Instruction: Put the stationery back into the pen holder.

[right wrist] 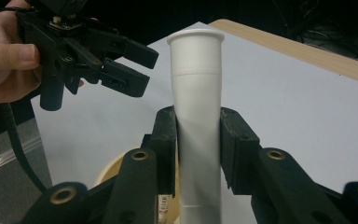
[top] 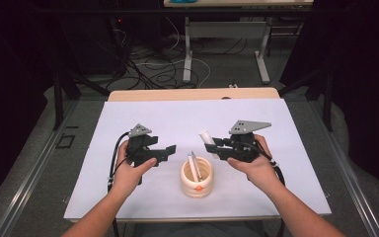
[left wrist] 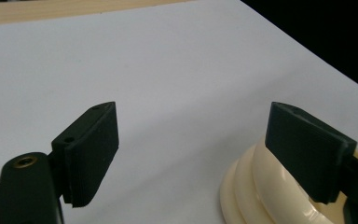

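My right gripper [top: 211,147] is shut on a white plastic tube [top: 206,136], which sticks up and to the left out of its jaws. In the right gripper view the tube [right wrist: 196,93] stands squeezed between the two pads of that gripper [right wrist: 198,116], flared rim on top. My left gripper [top: 165,150] hangs open just left of a cream ribbed pot [top: 196,177]. In its own view my left gripper [left wrist: 191,112] has jaws wide apart with nothing between them, and the pot [left wrist: 247,186] sits behind the right jaw. A white stick [top: 194,165] leans inside the pot.
A white sheet [top: 177,118] covers the table, whose wooden far edge [top: 192,94] shows beyond it. A small orange item [top: 198,188] lies in the pot. Cables [top: 153,69] and metal table legs [top: 188,54] lie on the floor behind.
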